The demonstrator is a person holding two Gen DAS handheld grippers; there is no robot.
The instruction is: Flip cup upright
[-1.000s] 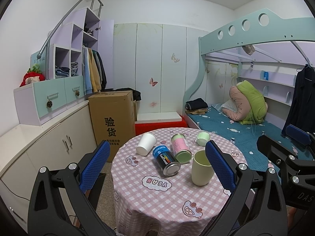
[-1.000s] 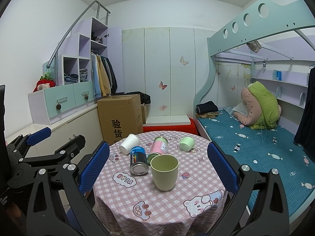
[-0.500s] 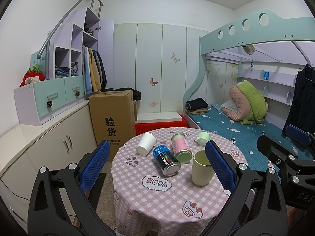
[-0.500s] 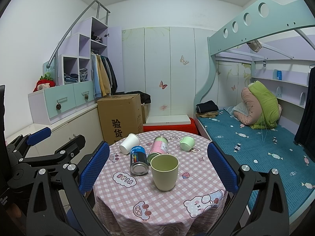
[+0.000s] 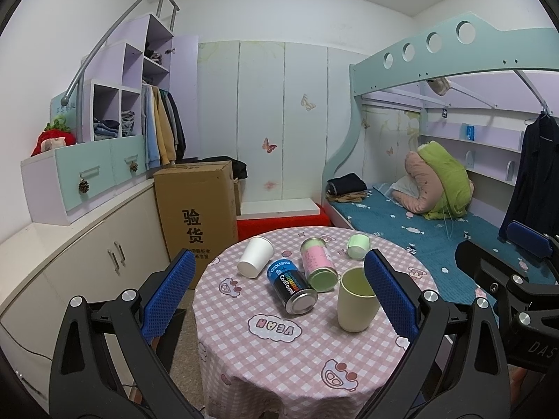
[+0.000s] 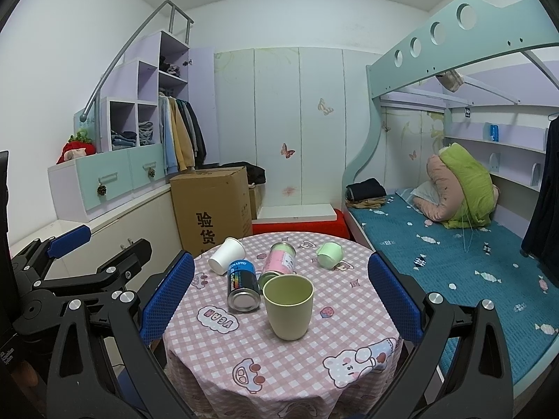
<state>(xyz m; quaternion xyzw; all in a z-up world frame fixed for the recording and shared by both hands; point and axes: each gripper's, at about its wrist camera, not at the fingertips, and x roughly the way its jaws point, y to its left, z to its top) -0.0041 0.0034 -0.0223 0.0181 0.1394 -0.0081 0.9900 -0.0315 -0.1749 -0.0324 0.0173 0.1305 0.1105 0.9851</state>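
Nothing moved | both tools (image 5: 279, 289) (image 6: 279, 289) wide, empty | smooth green cup (image 6: 288, 308) upright on checked tablecloth (image 6: 335, 335)

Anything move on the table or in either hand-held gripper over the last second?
Nothing visibly changed. Both hand-held grippers, left and right, are open and hold back from the table. The tall green cup stands upright; the white cup and small green cup lie tipped.
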